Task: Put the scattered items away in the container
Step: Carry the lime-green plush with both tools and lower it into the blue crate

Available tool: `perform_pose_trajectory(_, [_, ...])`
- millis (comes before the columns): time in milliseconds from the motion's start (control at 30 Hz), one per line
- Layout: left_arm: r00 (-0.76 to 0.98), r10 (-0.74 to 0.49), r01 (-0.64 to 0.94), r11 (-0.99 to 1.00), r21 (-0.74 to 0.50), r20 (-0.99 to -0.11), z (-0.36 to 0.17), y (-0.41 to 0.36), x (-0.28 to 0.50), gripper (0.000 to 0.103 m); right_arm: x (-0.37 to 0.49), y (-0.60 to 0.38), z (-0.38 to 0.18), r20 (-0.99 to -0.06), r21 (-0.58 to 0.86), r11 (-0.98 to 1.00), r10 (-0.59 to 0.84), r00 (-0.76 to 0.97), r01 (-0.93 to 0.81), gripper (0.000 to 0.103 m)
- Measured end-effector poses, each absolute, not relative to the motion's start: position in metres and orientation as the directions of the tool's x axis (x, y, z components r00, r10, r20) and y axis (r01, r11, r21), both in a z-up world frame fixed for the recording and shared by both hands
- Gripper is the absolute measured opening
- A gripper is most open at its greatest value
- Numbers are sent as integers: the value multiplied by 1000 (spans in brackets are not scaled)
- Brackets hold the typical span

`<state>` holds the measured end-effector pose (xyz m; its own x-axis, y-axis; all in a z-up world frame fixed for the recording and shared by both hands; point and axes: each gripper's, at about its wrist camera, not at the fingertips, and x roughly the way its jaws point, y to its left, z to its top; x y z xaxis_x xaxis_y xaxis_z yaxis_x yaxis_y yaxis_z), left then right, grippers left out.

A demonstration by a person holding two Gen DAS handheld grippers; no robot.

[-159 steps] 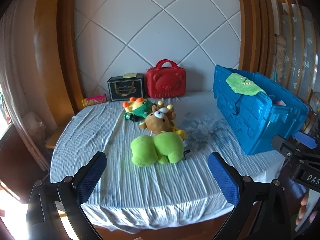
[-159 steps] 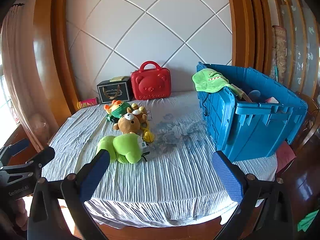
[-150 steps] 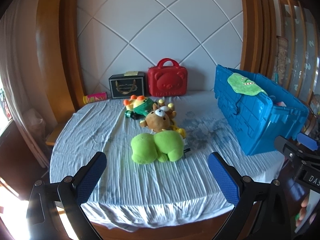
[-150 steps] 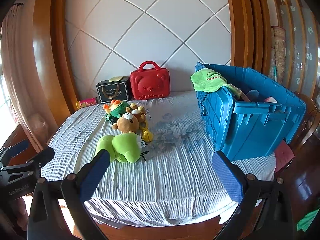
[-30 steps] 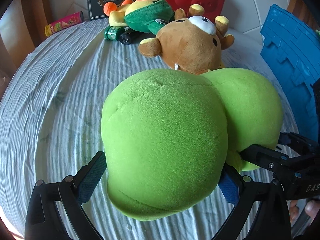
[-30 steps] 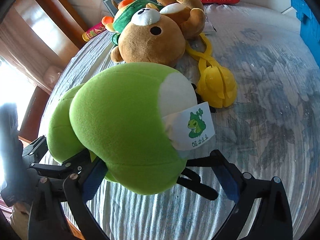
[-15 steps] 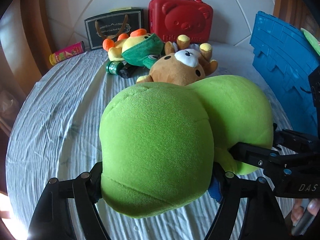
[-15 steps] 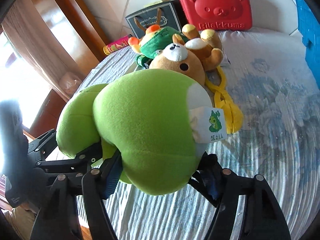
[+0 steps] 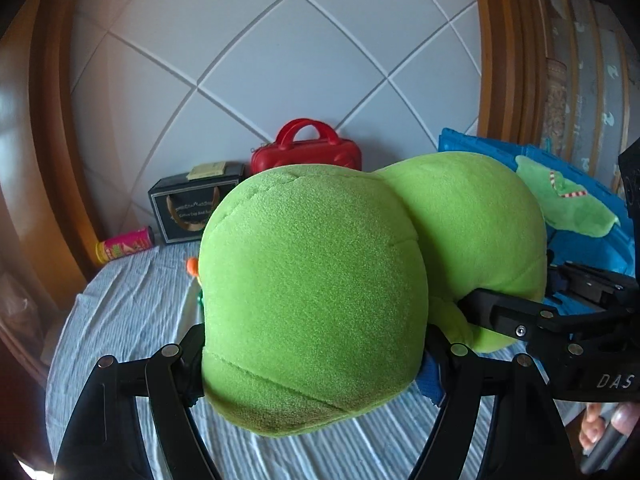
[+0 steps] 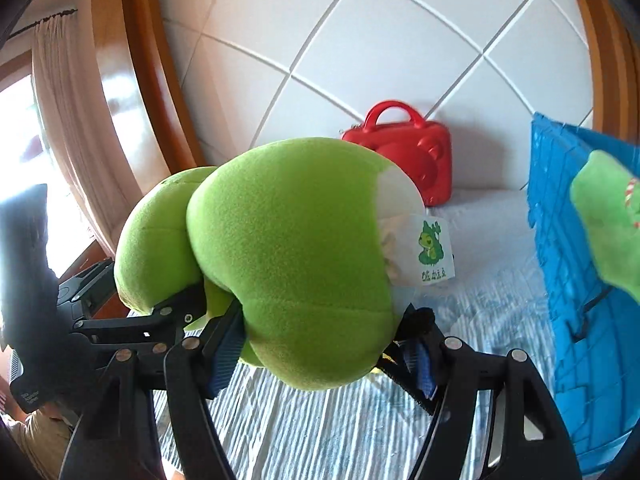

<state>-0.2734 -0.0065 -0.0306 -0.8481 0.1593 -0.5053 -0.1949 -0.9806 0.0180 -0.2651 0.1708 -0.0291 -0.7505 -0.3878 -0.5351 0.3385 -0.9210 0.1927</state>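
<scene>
Both grippers, left gripper (image 9: 312, 356) and right gripper (image 10: 320, 354), clenched on the green plush (image 9: 320, 300), carrying it; blue crate (image 10: 580, 300) waits at three o'clock

green plush (image 9: 320, 292): 1 | blue crate (image 10: 580, 280): 1 | red case (image 9: 306, 156): 1 | black box (image 9: 192, 208): 1

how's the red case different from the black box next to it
The red case is glossy, rounded plastic with an arched handle on top; the black box is matte, square-cornered, with gold print and a pale note on its lid. The case stands taller. Both sit at the back of the table by the tiled wall.
</scene>
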Motion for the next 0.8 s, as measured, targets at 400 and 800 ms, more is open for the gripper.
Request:
perform_pose_trajectory(400, [-842,382,-429,-903,42,-382,58,207,-282,81,-225,389,56,-431,136,-979,-198,-880,154,69])
perform_pose_trajectory(800, [-721,342,-438,-899,14,-602,25,426,-305,83,-257,586,20,-602,180,-974,-218,-768,135,69])
